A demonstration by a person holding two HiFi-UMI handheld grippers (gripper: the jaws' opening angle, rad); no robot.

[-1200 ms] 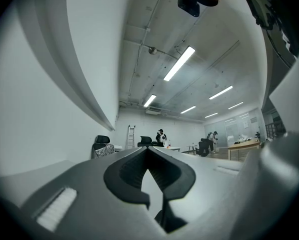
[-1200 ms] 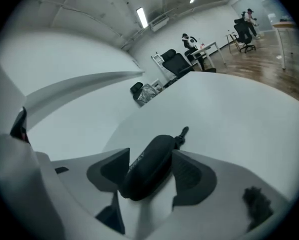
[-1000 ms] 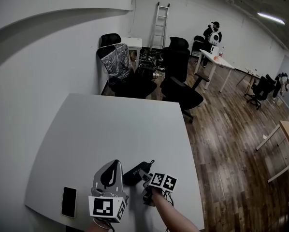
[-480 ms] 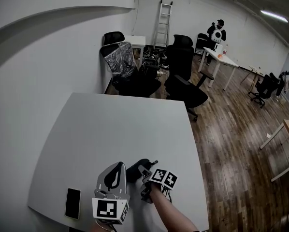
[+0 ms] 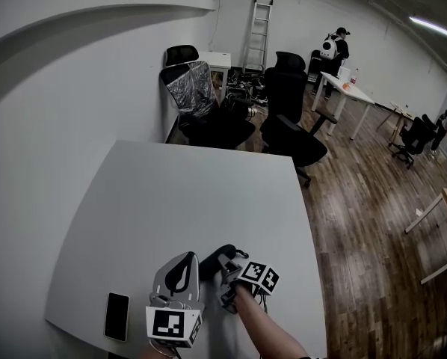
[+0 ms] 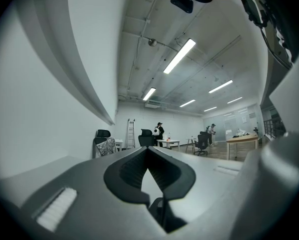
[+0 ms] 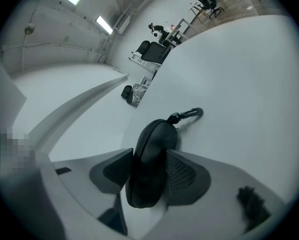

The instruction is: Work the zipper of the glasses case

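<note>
My left gripper (image 5: 186,260) hangs low over the near edge of the white table (image 5: 186,193), pointing level across it. Its jaws are pressed together with nothing between them; in the left gripper view the pads (image 6: 134,171) meet at the tips. Just to its left a dark phone (image 5: 117,316) lies flat near the table's edge.

Just right of that gripper sits the black glasses case (image 5: 217,256), close to the near edge of the table and to the right of its middle. My right gripper (image 5: 226,266) comes at it from the near side, tilted downward, marker cube (image 5: 258,276) on top. Its jaws have just been closing, and the case is between them. In the right gripper view the glasses case (image 7: 152,159) stands on its edge, with a ribbed pad (image 7: 182,171) against each side. A seam runs round its rim. I can't make out the zipper pull. At the case's far end a carabiner clip (image 7: 192,115) rests on the table, pointing away from me.

Beyond the table stand black office chairs (image 5: 294,118) and a ladder (image 5: 257,32) against the wall. Wood floor (image 5: 373,223) stretches off to the right.
</note>
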